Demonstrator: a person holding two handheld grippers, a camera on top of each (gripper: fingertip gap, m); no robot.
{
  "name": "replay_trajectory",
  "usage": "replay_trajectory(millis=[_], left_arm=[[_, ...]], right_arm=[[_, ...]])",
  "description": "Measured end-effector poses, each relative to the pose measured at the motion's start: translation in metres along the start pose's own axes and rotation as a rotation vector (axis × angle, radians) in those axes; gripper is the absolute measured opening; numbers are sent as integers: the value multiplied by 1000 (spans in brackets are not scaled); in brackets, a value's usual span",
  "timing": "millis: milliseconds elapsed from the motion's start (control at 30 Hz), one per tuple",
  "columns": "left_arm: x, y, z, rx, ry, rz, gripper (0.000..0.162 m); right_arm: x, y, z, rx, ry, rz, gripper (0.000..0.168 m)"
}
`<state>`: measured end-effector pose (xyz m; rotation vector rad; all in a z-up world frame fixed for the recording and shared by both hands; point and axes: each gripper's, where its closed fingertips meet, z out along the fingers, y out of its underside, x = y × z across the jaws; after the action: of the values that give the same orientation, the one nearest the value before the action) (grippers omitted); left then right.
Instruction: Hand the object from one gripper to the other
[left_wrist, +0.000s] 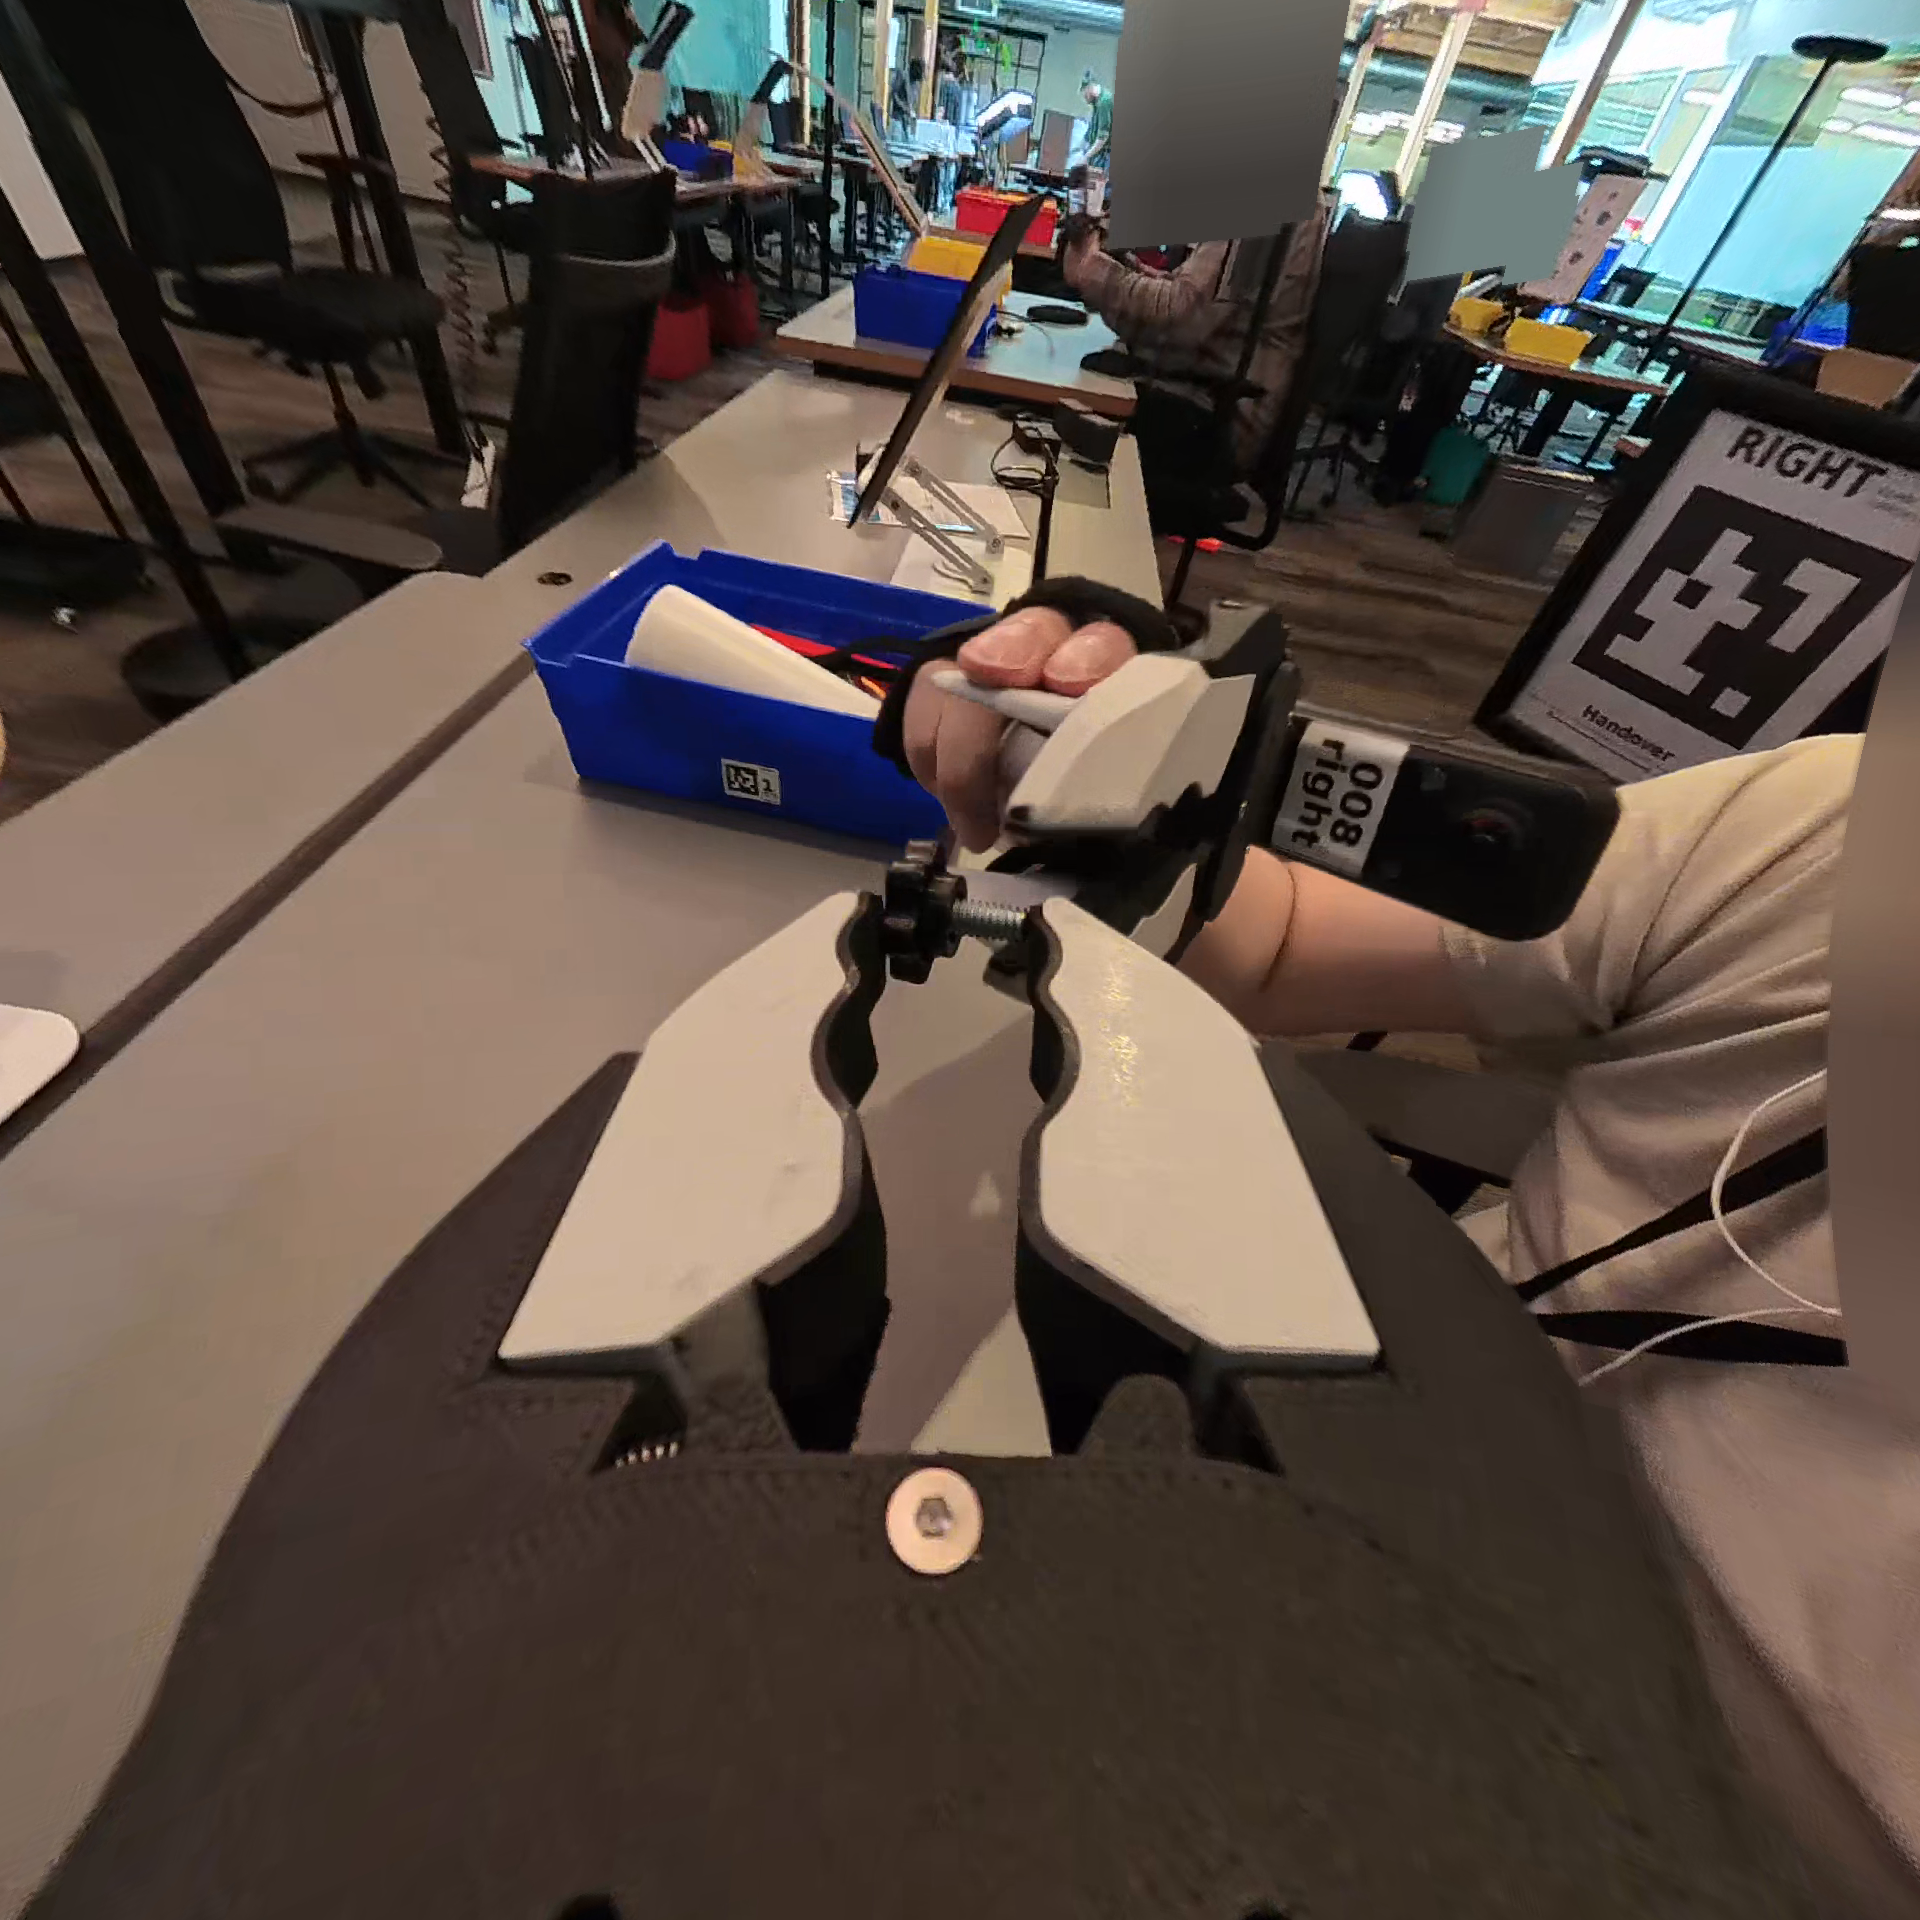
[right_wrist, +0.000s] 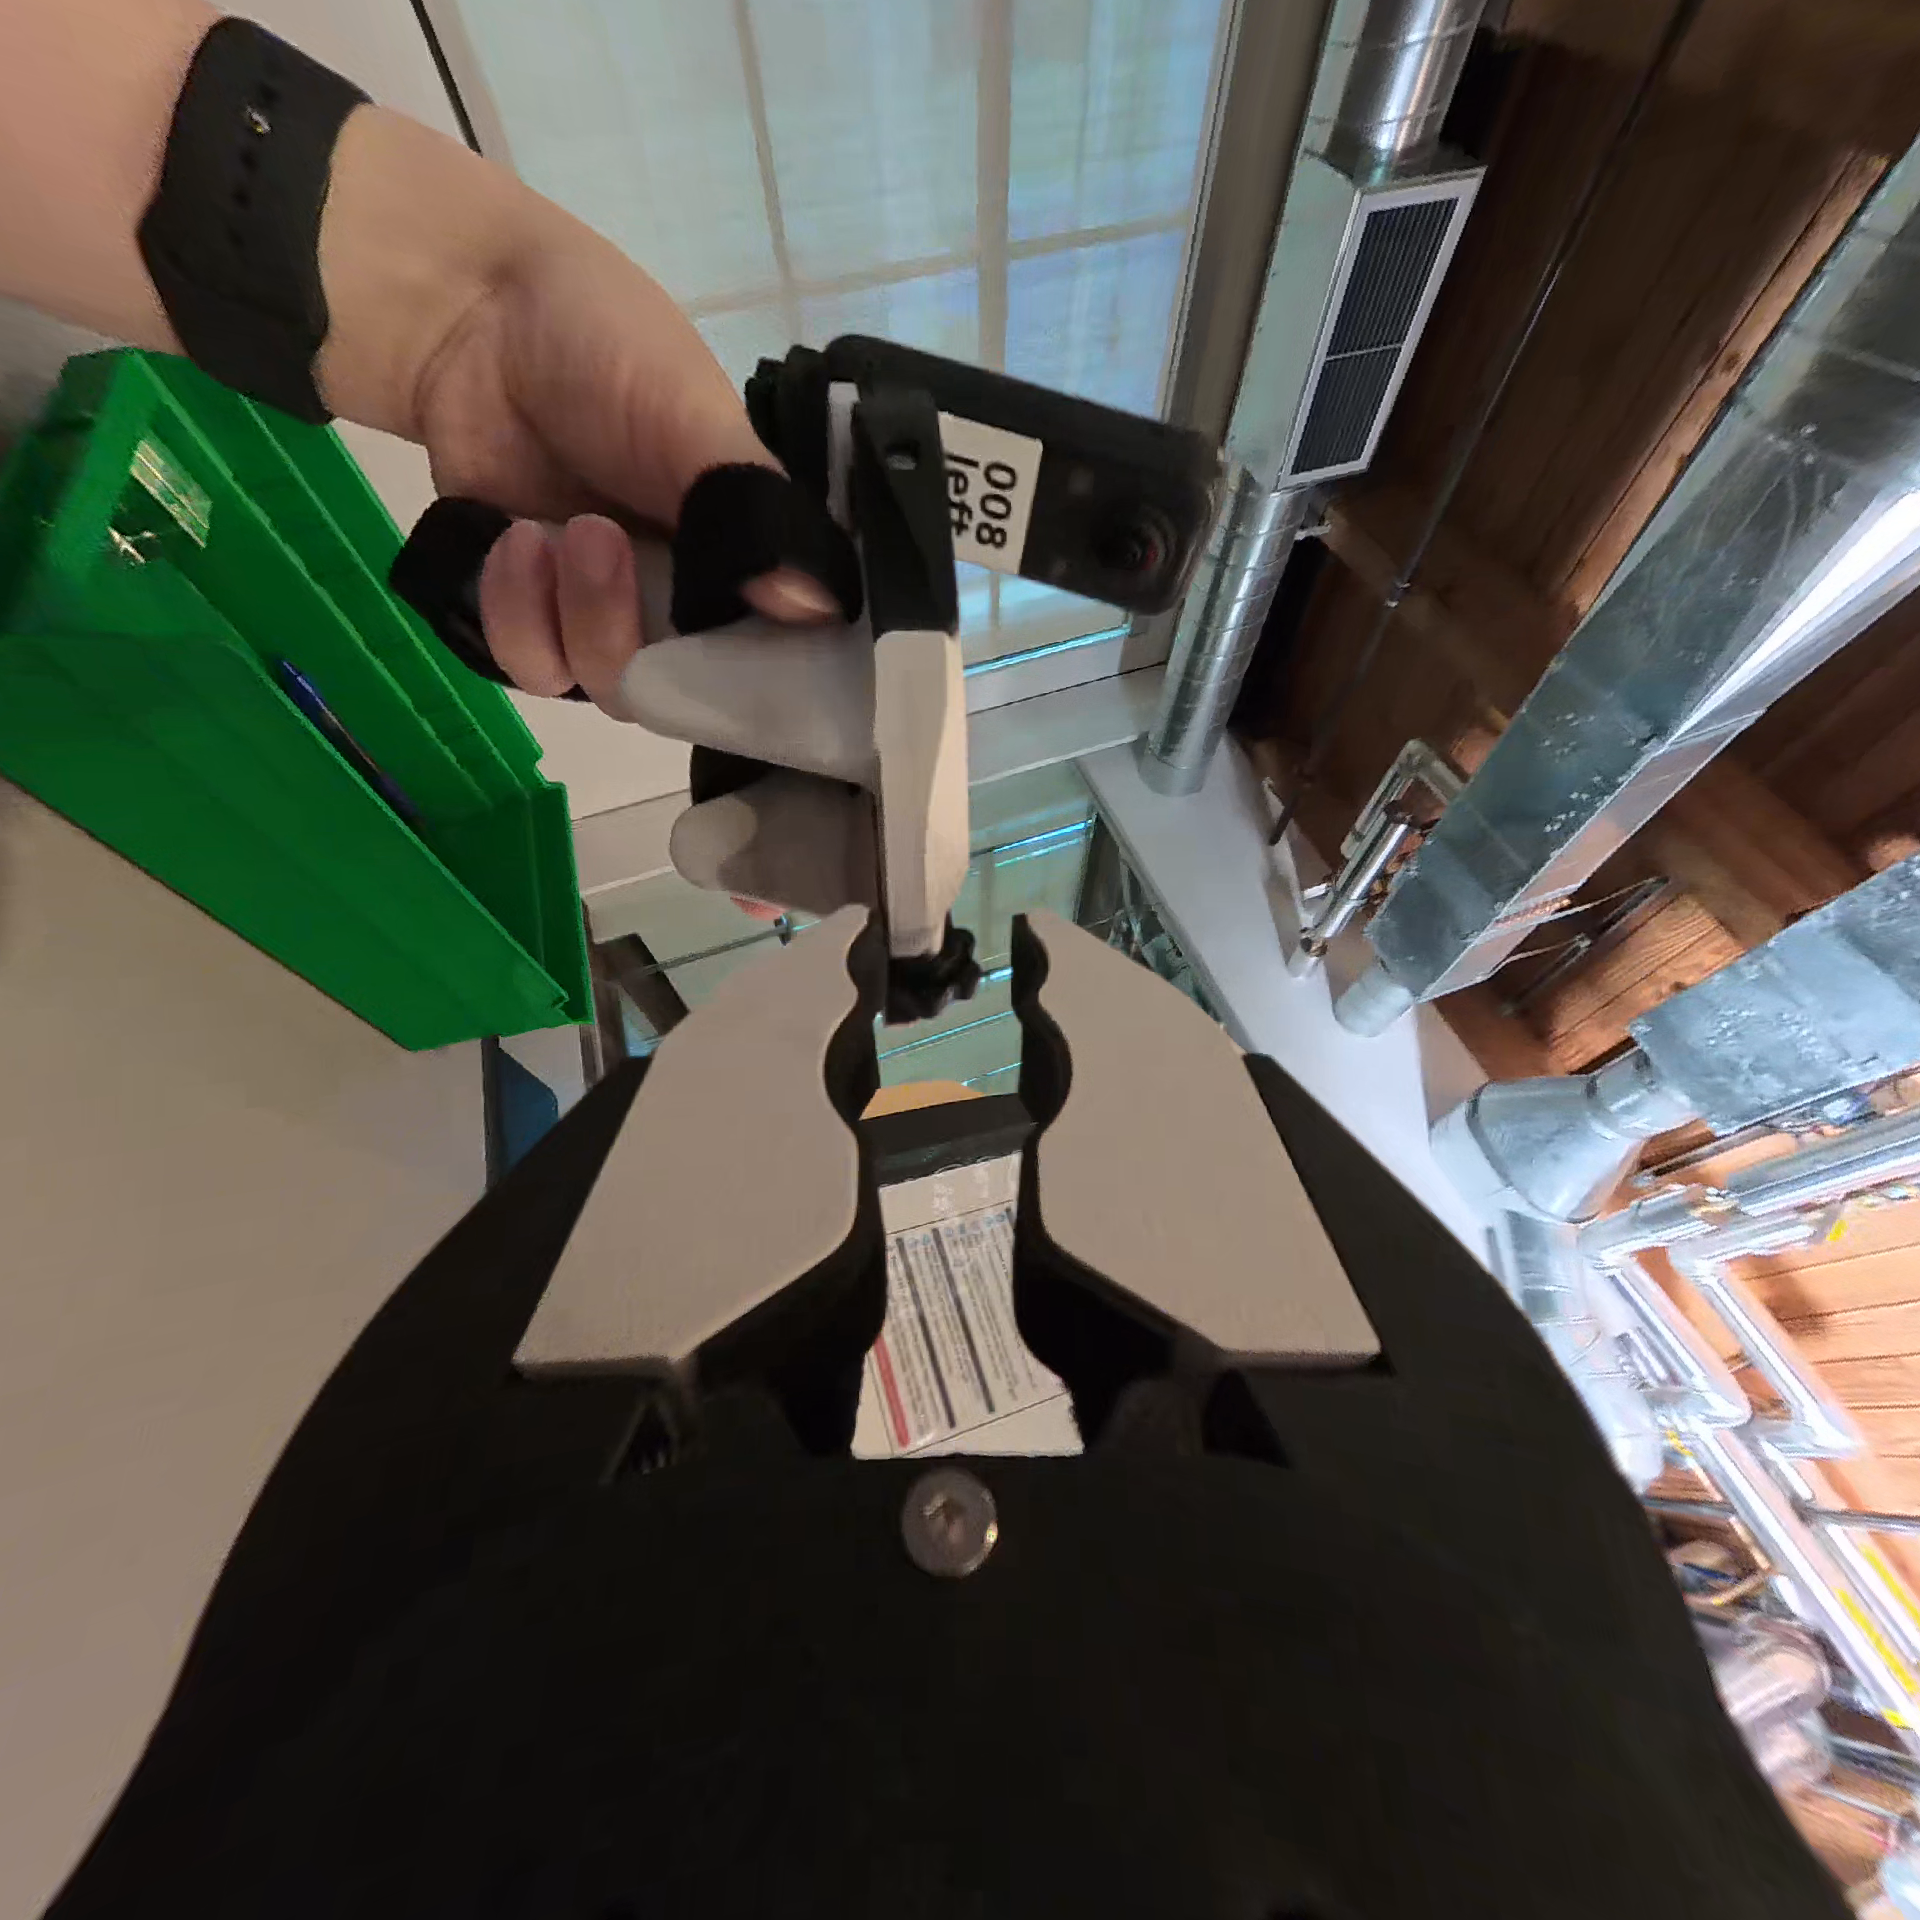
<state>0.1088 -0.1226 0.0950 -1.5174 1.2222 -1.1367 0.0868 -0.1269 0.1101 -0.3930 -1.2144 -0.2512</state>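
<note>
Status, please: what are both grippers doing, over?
Left gripper shut on knob screw. Right gripper open, jaws flanking it. Nothing blocking.

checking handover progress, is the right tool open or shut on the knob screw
Open: the right tool has its fingers apart, a gap showing beside the knob screw, which the left tool grips.

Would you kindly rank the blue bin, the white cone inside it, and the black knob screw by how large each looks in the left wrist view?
1. Blue bin, clearly largest.
2. White cone, partly hidden by the bin wall and a hand.
3. Knob screw, smallest, though it sits nearest the camera, between the left claw's tips.
</note>
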Motion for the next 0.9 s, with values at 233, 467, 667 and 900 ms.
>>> replay_trajectory(millis=[233,467,667,900], left_arm=[[13,5,1,-26,107,-39,25],[2,-10,-3,69,-1,62,53],[15,-15,-9,101,120,-10,22],[-5,-21,-15,139,-38,99,61]], right_arm=[[-7,-6,0,1,-29,-68,10],[2,-8,3,45,-39,228,7],[2,0,1,71,-89,376,7],[27,7,1,103,-38,704,7]])
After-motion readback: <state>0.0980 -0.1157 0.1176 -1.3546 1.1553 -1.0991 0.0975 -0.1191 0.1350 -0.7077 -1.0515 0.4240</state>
